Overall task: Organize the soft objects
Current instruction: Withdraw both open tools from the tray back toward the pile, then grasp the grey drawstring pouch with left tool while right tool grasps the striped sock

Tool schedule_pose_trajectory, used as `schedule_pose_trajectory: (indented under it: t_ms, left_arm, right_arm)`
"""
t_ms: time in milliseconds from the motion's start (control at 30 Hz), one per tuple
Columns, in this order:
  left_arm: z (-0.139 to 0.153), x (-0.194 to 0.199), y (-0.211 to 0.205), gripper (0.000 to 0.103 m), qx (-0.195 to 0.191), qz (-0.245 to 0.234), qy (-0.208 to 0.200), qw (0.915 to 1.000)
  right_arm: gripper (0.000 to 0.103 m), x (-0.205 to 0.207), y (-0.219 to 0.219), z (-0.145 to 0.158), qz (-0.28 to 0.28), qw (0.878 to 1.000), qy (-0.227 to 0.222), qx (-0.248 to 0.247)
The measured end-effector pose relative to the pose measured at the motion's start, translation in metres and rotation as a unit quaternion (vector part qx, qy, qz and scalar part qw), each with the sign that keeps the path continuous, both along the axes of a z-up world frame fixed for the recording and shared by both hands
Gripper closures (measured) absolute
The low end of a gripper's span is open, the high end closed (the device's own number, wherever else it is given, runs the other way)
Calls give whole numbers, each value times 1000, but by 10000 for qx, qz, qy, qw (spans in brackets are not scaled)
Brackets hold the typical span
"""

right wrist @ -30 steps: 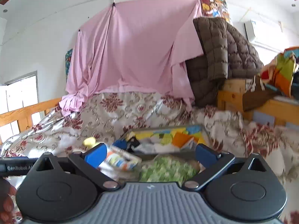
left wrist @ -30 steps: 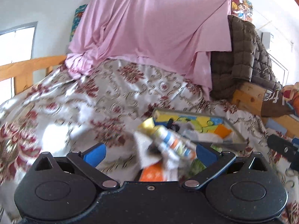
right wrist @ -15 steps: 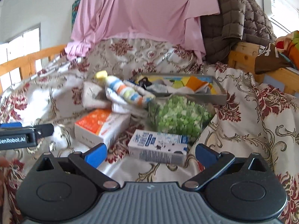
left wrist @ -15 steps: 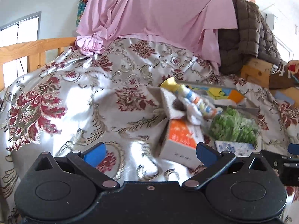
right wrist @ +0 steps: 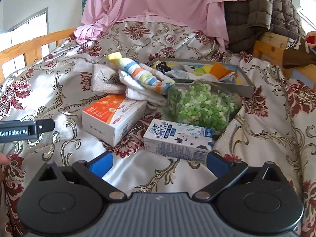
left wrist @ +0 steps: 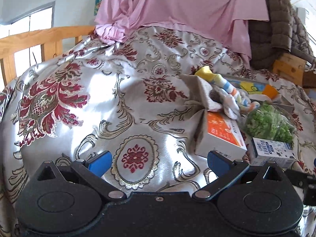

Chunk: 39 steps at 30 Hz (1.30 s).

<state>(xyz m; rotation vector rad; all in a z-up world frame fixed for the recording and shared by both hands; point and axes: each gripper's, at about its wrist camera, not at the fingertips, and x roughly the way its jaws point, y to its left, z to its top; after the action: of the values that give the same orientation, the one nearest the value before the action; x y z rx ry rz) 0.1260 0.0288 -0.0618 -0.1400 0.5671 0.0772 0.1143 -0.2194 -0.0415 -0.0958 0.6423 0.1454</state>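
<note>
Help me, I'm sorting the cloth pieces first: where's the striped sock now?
In the right wrist view the striped sock lies centre-left on the bedspread, atop a white cloth, between the orange box and the grey tray.

Striped sock (right wrist: 145, 75) lies atop white cloth (right wrist: 142, 92), beside beige cloth (right wrist: 105, 80)
</note>
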Motion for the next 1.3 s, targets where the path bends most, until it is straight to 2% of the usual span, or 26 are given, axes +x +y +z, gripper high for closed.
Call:
schedule_pose_trajectory:
  t_ms: [367,800,1133,1300]
  left_arm:
    - [4,9,4,1,-114,77,-58,9999]
    - [15,16,-3,1,-62,-150,-384,9991]
    - [15,33,-2,1,-370,-106,-490,9981]
    - [18,53,-9,1,-643,-99,-490,9967]
  right_arm:
    - [0,6,4,-2,169,9998,-60,94]
    - [0,17,3,0,112,9986,-311,420]
    - [0,36,3,6,96,9945,-851,610]
    - [0,50,3,-2,-26,9951,-816,561]
